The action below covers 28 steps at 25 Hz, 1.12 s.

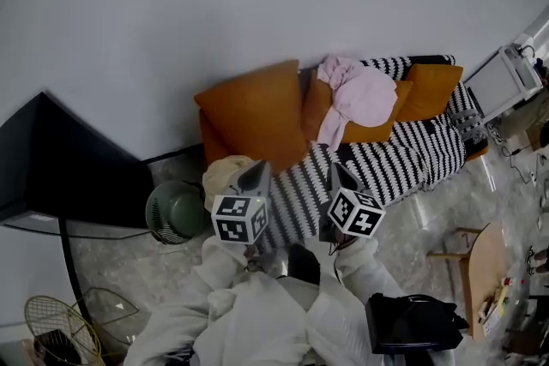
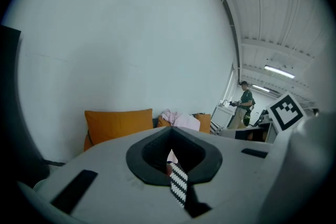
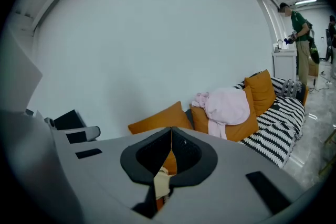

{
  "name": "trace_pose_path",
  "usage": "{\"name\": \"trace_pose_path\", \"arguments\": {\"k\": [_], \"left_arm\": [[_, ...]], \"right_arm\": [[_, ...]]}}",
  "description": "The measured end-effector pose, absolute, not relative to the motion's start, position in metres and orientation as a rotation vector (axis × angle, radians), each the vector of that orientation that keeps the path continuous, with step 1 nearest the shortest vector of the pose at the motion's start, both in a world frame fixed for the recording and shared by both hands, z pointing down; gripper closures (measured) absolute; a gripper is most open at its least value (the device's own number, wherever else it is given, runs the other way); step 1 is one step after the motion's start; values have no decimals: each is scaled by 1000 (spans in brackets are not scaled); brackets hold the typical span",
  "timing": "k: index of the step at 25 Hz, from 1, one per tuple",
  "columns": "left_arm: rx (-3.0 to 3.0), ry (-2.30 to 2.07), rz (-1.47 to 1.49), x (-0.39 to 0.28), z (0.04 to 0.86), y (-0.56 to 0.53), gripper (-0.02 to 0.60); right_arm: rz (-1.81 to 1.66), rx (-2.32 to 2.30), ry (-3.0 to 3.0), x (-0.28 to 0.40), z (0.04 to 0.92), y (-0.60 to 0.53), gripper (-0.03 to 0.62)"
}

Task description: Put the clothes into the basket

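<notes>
Indoors, the grey left gripper [image 1: 256,170] and right gripper [image 1: 336,172] face the black-and-white striped sofa [image 1: 403,154] with jaws pressed together, empty, while crumpled pink clothes [image 1: 360,94] drape its orange back cushion [image 1: 371,133].

Soft pink cloth garment [image 1: 356,94], matt orange cushions [image 1: 253,111], perhaps polished stone floor [image 1: 403,223]

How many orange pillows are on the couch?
3: the left pillow, the biggest, at one end of the couch; the middle pillow under the pink clothes; the right pillow at the other end. The clothes may hide more.
</notes>
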<state>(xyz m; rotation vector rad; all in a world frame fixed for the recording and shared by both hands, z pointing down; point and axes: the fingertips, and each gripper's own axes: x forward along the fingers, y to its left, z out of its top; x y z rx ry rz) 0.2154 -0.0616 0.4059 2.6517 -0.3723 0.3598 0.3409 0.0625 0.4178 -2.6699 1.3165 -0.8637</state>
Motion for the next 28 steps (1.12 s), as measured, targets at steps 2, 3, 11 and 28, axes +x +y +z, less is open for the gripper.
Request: {"name": "trace_pose_path", "arguments": {"k": [2, 3, 11, 28], "left_arm": [[2653, -400, 350, 233, 399, -68, 581], [2658, -404, 351, 244, 396, -71, 581], [2677, -393, 422, 295, 406, -77, 581], [2726, -269, 581, 463, 472, -79, 581]], "right_arm": [[-865, -2659, 1348, 361, 412, 58, 569], [-862, -2660, 1360, 371, 409, 55, 569], [-928, -2632, 1279, 421, 430, 55, 569], [-986, -2525, 1182, 573, 497, 37, 569]]}}
